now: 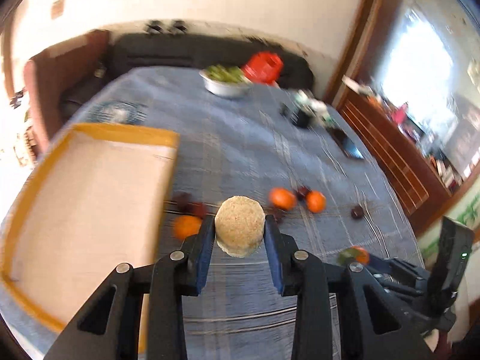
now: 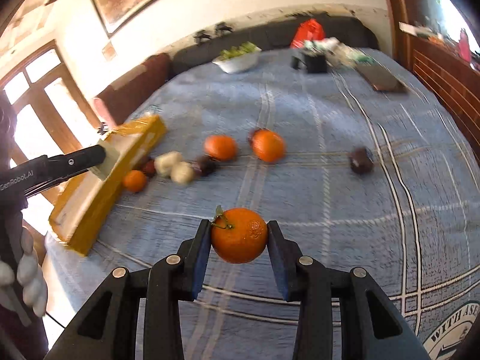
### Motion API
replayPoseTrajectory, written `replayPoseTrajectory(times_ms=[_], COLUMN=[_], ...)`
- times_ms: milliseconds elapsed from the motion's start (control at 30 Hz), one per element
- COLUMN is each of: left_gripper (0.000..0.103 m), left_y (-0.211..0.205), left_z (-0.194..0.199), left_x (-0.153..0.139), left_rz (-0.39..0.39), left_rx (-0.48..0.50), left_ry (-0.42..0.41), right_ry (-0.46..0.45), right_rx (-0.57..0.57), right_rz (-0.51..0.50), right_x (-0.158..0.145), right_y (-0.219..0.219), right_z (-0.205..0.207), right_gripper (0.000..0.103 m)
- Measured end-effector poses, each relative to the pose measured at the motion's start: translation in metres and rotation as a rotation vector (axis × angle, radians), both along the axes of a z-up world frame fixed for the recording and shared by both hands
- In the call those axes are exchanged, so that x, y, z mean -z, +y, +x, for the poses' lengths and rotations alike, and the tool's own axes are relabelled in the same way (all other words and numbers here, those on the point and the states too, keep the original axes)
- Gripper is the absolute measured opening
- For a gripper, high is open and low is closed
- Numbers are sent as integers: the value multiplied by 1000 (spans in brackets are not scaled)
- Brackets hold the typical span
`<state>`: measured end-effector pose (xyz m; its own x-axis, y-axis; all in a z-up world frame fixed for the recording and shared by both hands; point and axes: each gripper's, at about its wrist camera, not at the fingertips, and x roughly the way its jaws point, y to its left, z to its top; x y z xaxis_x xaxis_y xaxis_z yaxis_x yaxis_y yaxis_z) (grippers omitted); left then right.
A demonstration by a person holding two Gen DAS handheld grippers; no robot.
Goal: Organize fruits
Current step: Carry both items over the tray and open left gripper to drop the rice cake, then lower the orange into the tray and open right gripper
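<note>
My left gripper [image 1: 240, 225] is shut on a pale tan round fruit [image 1: 240, 228] and holds it above the blue checked cloth, just right of the shallow yellow-rimmed box [image 1: 90, 198]. My right gripper [image 2: 239, 234] is shut on an orange with a leaf stem [image 2: 240, 235], also lifted. Loose oranges [image 1: 282, 198] [image 1: 315, 201] [image 1: 186, 226] and dark plums [image 1: 357, 211] lie on the cloth beyond. In the right wrist view the left gripper [image 2: 103, 157] reaches in from the left over the box [image 2: 108, 177], beside two pale fruits [image 2: 175, 166].
A white bowl of green vegetables [image 1: 225, 81] and a red bag [image 1: 264, 66] sit at the far edge. A phone [image 1: 348, 145] and small dark items [image 1: 303, 111] lie far right. A wooden cabinet [image 1: 390, 156] borders the right side.
</note>
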<state>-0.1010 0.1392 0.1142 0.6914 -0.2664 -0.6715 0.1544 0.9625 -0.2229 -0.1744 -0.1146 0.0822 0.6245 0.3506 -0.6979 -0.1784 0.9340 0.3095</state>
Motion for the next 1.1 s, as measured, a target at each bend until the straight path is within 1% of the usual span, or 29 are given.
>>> replayPoseTrajectory(times_ms=[133, 167, 267, 333, 400, 467, 533, 633, 700, 800, 933, 1000, 1067, 1100], left_gripper=[32, 32, 32, 32, 32, 32, 32, 32, 32, 32, 32, 37, 53, 56], left_y=[59, 72, 113, 136, 156, 172, 184, 199, 207, 212, 216, 219, 223, 225], left_z=[-18, -21, -29, -31, -28, -26, -23, -17, -16, -14, -13, -13, -17, -17], left_x=[-21, -23, -25, -19, -6, 7, 21, 41, 50, 56, 61, 62, 60, 58], left_rz=[21, 20, 21, 23, 4, -10, -18, -42, -59, -68, -92, -116, -150, -163], left_rx=[-143, -177, -277, -333, -366, -393, -410, -430, -436, -435, -438, -444, -461, -469], left_ry=[-53, -57, -57, -44, -11, 18, 54, 104, 130, 149, 155, 156, 155, 150], right_ry=[-98, -123, -160, -160, -132, -98, -50, 38, 68, 102, 100, 100, 98, 101], right_rx=[-80, -111, -199, -255, -336, -386, -437, -504, -530, -559, -575, -580, -570, -568], right_rz=[3, 6, 41, 62, 94, 95, 69, 21, -25, -77, -146, -163, -160, -145], right_x=[-45, -59, -91, -104, -108, -103, -87, -53, -34, -9, 7, 12, 14, 13], right_y=[31, 43, 76, 98, 131, 160, 194, 240, 265, 287, 306, 311, 314, 311], right_z=[-5, -4, -1, 2, 9, 16, 23, 31, 32, 35, 38, 42, 45, 46], right_gripper=[41, 41, 41, 41, 41, 41, 41, 42, 42, 42, 42, 42, 43, 44])
